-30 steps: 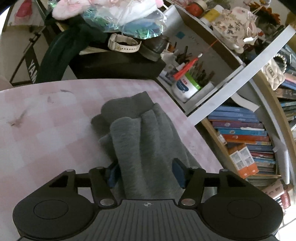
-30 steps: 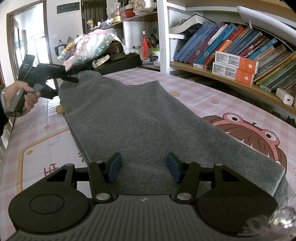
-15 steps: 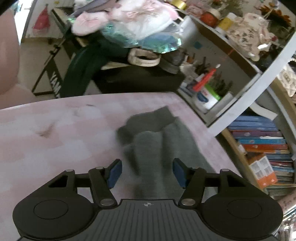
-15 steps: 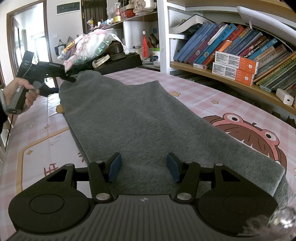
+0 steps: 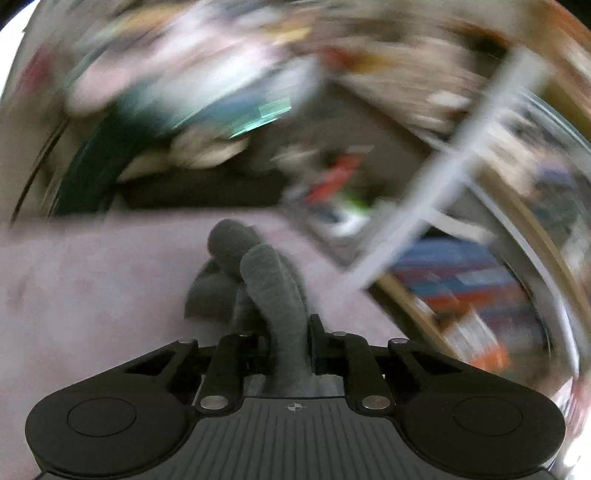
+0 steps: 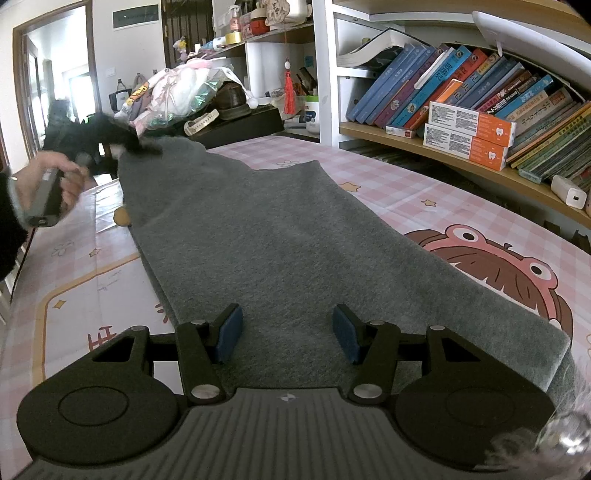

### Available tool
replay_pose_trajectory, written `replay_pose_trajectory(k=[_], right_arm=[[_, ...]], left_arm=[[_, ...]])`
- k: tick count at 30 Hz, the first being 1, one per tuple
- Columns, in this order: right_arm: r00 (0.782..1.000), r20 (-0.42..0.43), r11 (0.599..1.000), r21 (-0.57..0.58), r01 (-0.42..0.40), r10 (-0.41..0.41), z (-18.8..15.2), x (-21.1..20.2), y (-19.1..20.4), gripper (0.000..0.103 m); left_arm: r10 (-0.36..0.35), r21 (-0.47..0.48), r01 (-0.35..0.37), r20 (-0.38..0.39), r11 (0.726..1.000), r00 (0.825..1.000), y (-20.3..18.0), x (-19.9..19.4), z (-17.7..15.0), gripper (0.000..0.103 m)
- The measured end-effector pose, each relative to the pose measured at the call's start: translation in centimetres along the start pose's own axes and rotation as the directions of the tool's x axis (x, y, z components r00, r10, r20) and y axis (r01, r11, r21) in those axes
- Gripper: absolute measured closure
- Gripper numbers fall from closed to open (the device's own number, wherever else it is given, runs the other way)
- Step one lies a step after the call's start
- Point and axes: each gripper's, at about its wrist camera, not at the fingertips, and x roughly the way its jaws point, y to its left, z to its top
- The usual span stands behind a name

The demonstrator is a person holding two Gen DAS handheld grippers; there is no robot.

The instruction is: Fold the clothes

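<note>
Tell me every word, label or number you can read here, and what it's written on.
Nothing is clear enough to quote.
Book spines: Chinese titles, too small and tilted to read.
Orange boxes: fine print, too small.
Tablecloth: red characters at the near left, partly hidden, unreadable.
Dark wall plaque: too small.
Left wrist view: entirely blurred.

I see a table under a pink checked cloth [image 6: 424, 188] with cartoon prints. Just beyond its right edge stands a white bookshelf [image 6: 327, 70] packed with leaning books [image 6: 443, 88]. Left of that bookshelf, past the table's far end, daylight comes through an open doorway [image 6: 55, 81] in a pale wall.
</note>
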Motion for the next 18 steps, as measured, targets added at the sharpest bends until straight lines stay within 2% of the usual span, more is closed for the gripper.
replay_pose_trajectory(k=[2,5,8,10,13,15,18], right_arm=[[1.0,0.0,1.0,0.001,-0.001,0.001,0.0,0.0,0.0,0.05],[1.0,0.0,1.0,-0.005,0.003,-0.003,0.0,0.0,0.1,0.05],[1.0,-0.001,1.0,-0.012,0.009,-0.009,0.0,0.0,0.3,0.05],[1.0,-0.001,1.0,-0.009,0.007,-0.007,0.0,0.0,0.2,0.05],[1.0,-0.001,1.0,-0.008,0.007,-0.007,0.0,0.0,0.2,0.05],[1.0,-0.001,1.0,-0.009,0.008,-0.008,0.0,0.0,0.2,0.05],[1.0,-0.002,1.0,-0.011,0.009,-0.009,0.0,0.0,0.2,0.05]], left_arm=[[-0.005,0.082,0.006,-0.011,0.997,1.0,-1.6,-0.5,0.5,0.088],[0.034,-0.029,-0.036,-0.062,0.999,0.997,0.5,0.7,0.8,0.087],[0.068,-0.118,-0.082,-0.113,0.99,0.991,2.7,2.0,0.0,0.086],[0.047,-0.176,-0.067,-0.119,0.982,0.992,4.1,2.2,-0.4,0.08],[0.032,-0.239,-0.066,-0.142,0.969,0.989,5.4,2.6,-0.5,0.058],[0.003,-0.272,-0.039,-0.131,0.962,0.991,6.0,2.8,-0.5,0.056],[-0.02,-0.304,-0.018,-0.121,0.953,0.992,6.4,3.1,-0.7,0.059]])
